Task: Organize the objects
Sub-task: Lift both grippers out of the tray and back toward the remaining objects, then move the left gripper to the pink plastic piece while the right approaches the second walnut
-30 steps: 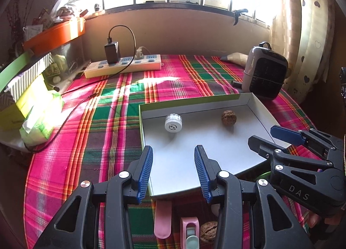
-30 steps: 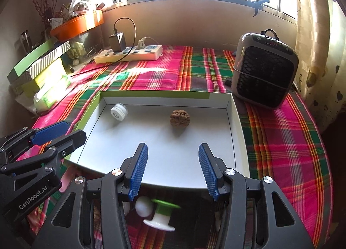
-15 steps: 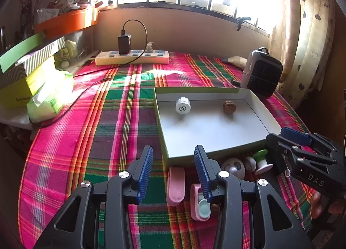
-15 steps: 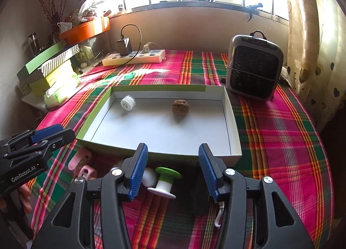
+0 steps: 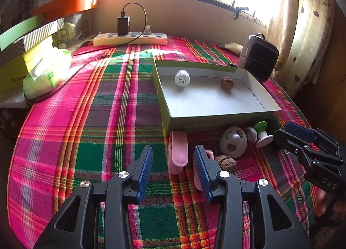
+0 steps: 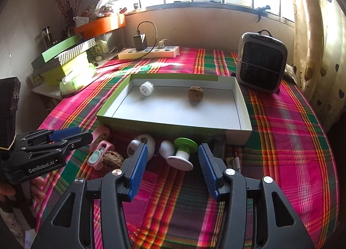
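A shallow box [image 5: 216,118] [image 6: 173,128], green outside and white inside, holds a white ribbed cap [image 5: 182,78] [image 6: 146,89] and a walnut [image 5: 227,83] [image 6: 195,92]. On the plaid cloth before its near wall lie a pink clip [image 5: 178,156], a pink and mint clip [image 6: 98,158], a second walnut [image 5: 225,163] [image 6: 111,162], a white face ball [image 5: 233,142] [image 6: 141,144] and a green-topped spool [image 5: 262,132] [image 6: 183,151]. My left gripper [image 5: 173,151] [image 6: 71,134] hangs open over the pink clip without touching it. My right gripper [image 6: 173,148] [image 5: 289,130] is open above the spool, holding nothing.
A power strip [image 5: 130,38] with a charger lies at the back. A small heater [image 6: 261,67] stands right of the box. Stacked boxes [image 5: 21,54] and a tissue pack [image 5: 46,72] crowd the left edge. A hand [image 6: 36,184] holds the left gripper.
Both grippers have drawn back from over the box toward the near side. The loose things in front of the box have come into full view. The jaws stand as before.
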A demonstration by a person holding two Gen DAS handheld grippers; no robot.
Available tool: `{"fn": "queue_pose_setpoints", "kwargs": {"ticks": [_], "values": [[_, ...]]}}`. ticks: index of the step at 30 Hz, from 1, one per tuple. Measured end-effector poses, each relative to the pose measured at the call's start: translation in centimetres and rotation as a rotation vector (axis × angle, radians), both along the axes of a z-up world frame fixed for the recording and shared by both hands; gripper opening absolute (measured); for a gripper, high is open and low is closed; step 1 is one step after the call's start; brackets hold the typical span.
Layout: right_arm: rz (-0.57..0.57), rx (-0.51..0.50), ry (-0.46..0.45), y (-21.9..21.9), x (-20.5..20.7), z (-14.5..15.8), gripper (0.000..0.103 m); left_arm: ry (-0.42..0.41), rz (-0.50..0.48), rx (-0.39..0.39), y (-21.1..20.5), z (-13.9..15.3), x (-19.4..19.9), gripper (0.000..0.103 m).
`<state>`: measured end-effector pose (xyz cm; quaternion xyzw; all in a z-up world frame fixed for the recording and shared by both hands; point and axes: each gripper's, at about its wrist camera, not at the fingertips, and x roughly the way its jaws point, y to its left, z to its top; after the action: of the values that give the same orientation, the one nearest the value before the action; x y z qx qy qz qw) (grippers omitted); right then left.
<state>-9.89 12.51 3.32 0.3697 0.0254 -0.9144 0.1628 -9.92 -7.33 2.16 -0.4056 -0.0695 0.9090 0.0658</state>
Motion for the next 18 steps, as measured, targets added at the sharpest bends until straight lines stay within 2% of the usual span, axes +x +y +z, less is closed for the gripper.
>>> {"fn": "queue_pose_setpoints", "kwargs": {"ticks": [18], "values": [[0.06,0.008,-0.042,-1.7,0.5,-1.3,0.05,-0.056,0.001,-0.005,0.0,-1.7,-2.2,0.039]]}}
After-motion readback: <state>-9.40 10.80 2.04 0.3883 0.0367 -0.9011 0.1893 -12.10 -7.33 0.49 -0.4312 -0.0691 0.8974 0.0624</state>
